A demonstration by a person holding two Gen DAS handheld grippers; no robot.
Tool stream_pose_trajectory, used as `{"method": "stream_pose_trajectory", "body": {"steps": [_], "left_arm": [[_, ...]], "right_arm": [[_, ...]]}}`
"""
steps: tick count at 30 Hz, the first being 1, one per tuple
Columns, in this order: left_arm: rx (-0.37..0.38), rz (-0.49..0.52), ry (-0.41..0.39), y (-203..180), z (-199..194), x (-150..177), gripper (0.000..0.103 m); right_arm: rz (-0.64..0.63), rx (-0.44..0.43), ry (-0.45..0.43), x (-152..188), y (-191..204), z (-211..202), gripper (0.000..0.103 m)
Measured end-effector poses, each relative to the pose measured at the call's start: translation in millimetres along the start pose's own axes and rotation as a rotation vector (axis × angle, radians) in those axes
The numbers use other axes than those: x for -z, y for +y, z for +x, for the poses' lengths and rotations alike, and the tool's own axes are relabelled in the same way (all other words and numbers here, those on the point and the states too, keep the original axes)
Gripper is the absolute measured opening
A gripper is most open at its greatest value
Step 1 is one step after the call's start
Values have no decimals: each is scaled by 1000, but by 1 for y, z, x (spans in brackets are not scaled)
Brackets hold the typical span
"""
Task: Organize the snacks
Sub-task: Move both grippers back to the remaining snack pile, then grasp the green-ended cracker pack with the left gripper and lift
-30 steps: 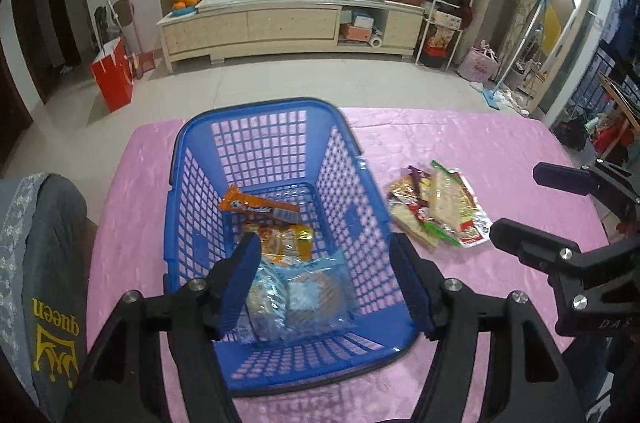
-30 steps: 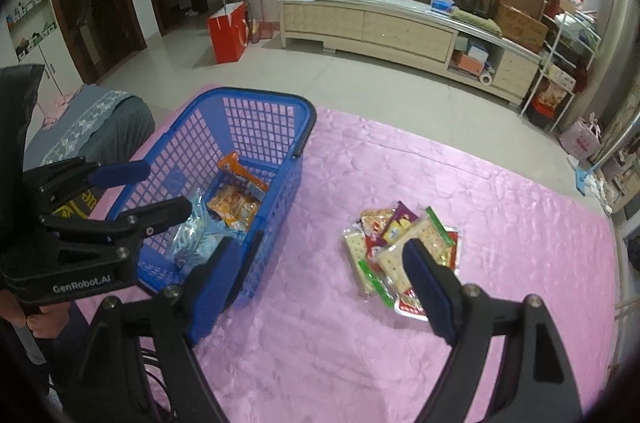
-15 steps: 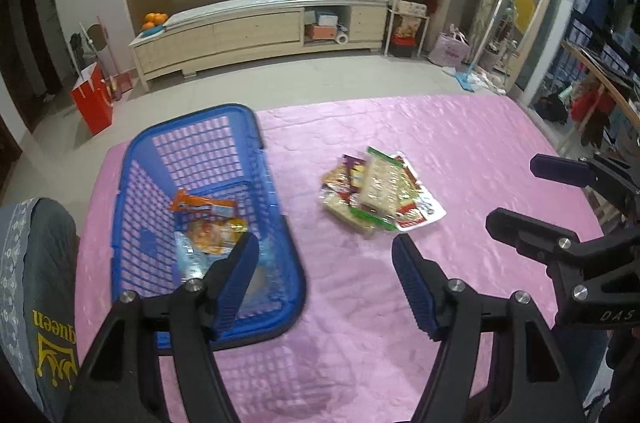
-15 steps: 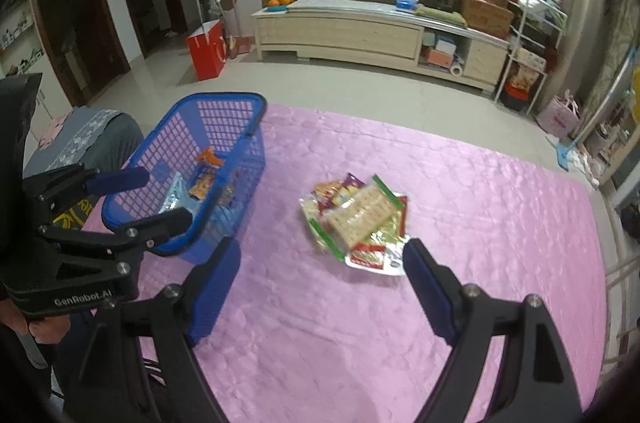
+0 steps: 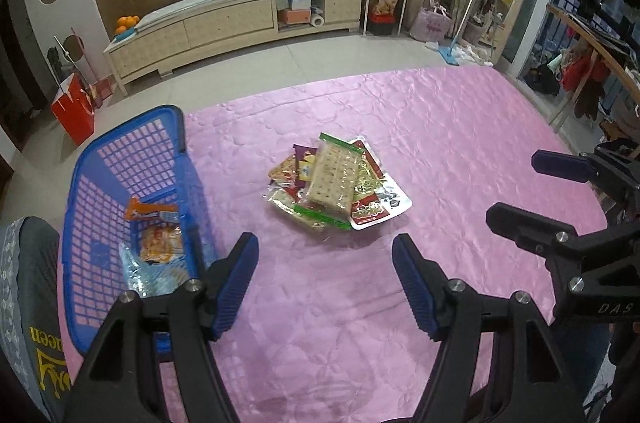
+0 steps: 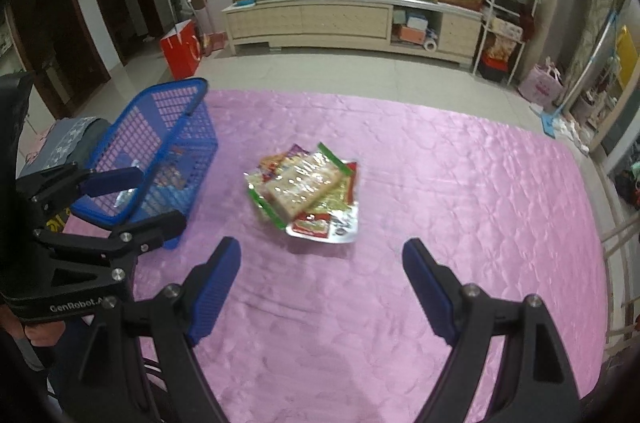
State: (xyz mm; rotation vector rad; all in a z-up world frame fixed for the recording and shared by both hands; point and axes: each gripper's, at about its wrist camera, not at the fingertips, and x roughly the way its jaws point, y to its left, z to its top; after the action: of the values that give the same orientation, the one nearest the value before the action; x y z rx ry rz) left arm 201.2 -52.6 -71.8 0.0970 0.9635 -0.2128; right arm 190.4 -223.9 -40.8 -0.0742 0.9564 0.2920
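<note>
A pile of snack packets [image 5: 336, 185], topped by a cracker pack, lies mid-table on the pink cloth; it also shows in the right wrist view [image 6: 306, 189]. A blue plastic basket [image 5: 104, 183] at the left holds an orange packet [image 5: 150, 213], a yellow-orange packet and a clear blue one; the basket shows in the right wrist view too [image 6: 168, 127]. My left gripper [image 5: 322, 279] is open and empty, short of the pile. My right gripper [image 6: 322, 283] is open and empty, also short of the pile.
The pink tablecloth [image 5: 460, 143] covers the table. A grey chair back [image 5: 24, 303] stands at the left edge. Beyond the table are a floor, a long cabinet [image 5: 224, 23] and a red bag [image 5: 74, 111].
Both grippers have swung right, from over and beside the basket to facing the snack pile. Both stay open and empty.
</note>
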Motion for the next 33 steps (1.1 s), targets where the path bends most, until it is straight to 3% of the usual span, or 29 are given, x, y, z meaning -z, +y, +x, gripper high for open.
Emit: {"method": "stream_pose_trajectory", "body": {"steps": [11,20,23,33], "left_arm": [[-25,-8,75,-10,48,-19,67],[-85,68,174,-14,103,-36,68],[-65,104,214,-16,122,-41,68],[-140,311,289,-40,169,-59,68]], "right_arm": [[44,1,47,1,-41,33,86],[51,13,115,-2,-62,83,86],[62,7,133,-4,-66,100,86],[62,18,168,-15,-76,135,86]]}}
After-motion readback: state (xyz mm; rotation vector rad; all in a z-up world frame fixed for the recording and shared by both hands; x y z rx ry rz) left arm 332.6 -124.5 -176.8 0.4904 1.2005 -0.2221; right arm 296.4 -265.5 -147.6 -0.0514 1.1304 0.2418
